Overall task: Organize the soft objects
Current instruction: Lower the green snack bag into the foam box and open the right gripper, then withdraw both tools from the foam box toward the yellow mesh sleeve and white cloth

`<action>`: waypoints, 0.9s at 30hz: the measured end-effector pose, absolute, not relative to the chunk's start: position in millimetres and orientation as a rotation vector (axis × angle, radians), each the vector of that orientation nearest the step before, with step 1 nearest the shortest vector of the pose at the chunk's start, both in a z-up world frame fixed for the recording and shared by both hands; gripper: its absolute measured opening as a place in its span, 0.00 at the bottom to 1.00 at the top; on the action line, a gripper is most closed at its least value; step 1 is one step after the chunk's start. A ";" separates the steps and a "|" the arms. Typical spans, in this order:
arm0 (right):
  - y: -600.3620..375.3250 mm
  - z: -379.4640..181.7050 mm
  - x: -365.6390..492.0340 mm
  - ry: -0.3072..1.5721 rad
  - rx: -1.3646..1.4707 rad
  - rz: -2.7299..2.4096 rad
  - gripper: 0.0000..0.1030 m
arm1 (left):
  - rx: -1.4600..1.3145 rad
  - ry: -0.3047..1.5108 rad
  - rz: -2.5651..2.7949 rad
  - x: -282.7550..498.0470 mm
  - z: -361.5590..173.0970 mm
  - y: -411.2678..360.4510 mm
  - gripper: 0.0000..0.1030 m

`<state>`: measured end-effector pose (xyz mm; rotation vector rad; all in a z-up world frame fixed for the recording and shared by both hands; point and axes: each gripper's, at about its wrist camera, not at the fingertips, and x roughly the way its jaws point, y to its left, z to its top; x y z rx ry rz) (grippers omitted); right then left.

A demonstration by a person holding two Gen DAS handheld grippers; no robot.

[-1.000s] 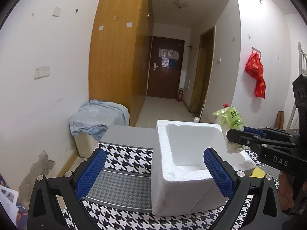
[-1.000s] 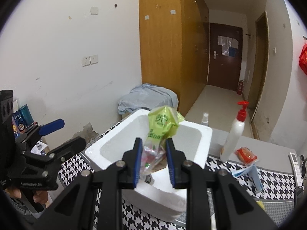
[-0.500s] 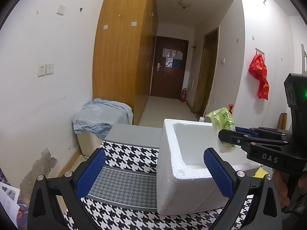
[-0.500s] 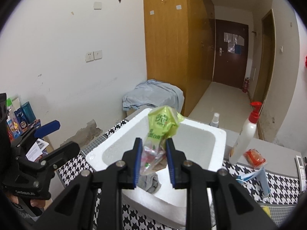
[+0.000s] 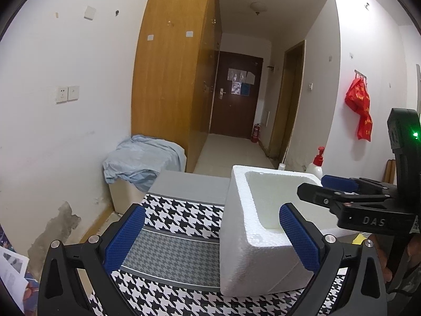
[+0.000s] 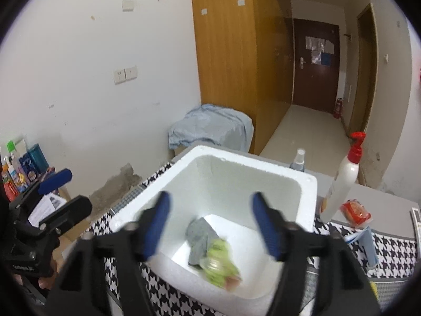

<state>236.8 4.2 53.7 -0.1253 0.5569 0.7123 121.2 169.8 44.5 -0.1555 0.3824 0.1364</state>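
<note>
A white foam box stands on the houndstooth table cloth. Inside it lie a grey cloth and a green snack bag, blurred. My right gripper is open and empty above the box; it also shows in the left wrist view over the box's far side. My left gripper is open and empty, its right finger in front of the box; it shows at the left of the right wrist view.
A white pump bottle with a red top, a small spray bottle and a red packet stand right of the box. A box draped in blue cloth sits on the floor by the wall. Books lie at the left.
My right gripper has opened and let go of the green snack bag, which has dropped into the foam box beside the grey cloth. The left gripper has stayed open.
</note>
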 end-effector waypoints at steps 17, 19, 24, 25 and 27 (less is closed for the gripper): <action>-8.3 64.0 222.7 0.520 -0.094 0.720 1.00 | -0.146 0.370 0.153 113.4 51.4 167.5 0.99; -10.5 65.1 219.9 0.519 -0.096 0.719 1.00 | -0.143 0.370 0.155 112.3 52.1 165.5 0.99; -18.8 68.6 210.2 0.502 -0.092 0.719 1.00 | -0.142 0.360 0.156 106.6 56.2 159.0 0.99; -21.0 69.8 208.0 0.496 -0.091 0.721 1.00 | -0.139 0.360 0.156 105.9 57.3 157.2 0.99; -25.8 72.2 204.2 0.488 -0.084 0.717 1.00 | -0.133 0.361 0.158 105.3 58.9 153.7 0.99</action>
